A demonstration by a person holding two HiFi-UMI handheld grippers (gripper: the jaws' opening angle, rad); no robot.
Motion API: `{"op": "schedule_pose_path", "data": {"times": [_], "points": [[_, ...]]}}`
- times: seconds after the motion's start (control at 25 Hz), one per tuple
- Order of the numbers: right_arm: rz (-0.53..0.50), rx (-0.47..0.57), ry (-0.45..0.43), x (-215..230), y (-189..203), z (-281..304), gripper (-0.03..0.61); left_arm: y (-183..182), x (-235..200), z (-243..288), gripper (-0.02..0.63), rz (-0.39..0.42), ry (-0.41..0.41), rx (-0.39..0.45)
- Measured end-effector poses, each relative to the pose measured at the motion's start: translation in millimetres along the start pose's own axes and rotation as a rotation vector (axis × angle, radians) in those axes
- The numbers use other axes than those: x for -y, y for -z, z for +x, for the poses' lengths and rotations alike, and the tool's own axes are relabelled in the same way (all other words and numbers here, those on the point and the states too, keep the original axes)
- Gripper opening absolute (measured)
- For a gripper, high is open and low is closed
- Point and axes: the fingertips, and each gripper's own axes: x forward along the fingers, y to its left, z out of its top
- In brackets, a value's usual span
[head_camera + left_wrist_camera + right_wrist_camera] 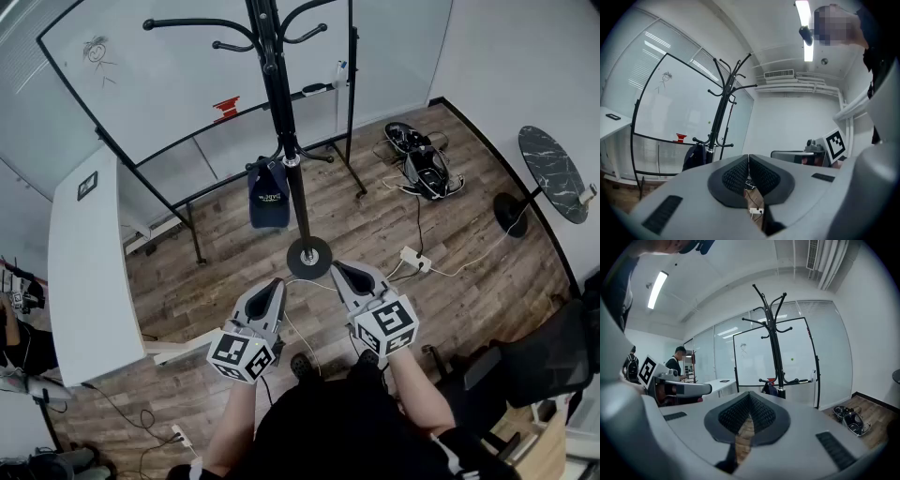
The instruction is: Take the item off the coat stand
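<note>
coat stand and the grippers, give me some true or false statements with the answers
1. A dark blue cap hangs on a low hook of the coat stand. True.
2. The left gripper is shut on the cap. False: its jaws are together with nothing between them, and it is held short of the stand.
3. The right gripper has its jaws together and holds nothing. True.
4. A jacket hangs from the stand's upper hooks. False: the upper hooks are bare.
5. A whiteboard stands behind the coat stand. True.
</note>
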Motion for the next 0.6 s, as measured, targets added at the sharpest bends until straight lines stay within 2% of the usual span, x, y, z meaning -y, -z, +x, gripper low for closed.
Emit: {"op": "schedule_pose_path", "data": {"times": [0.16,0.4,0.6], "points": [[-0.001,-0.011,0.000,-15,3,6,0.031,-8,-8,-4,0.020,-0.015,0.010,0.023],[0.012,-0.021,0.026,-24,4,9,0.031,-8,-8,-7,0.020,-0.004,0.042,0.016],[0.018,0.003,0.000,-41,1,13,0.031,-9,-12,-18,0.020,-0.002,0.053,0.024]]}}
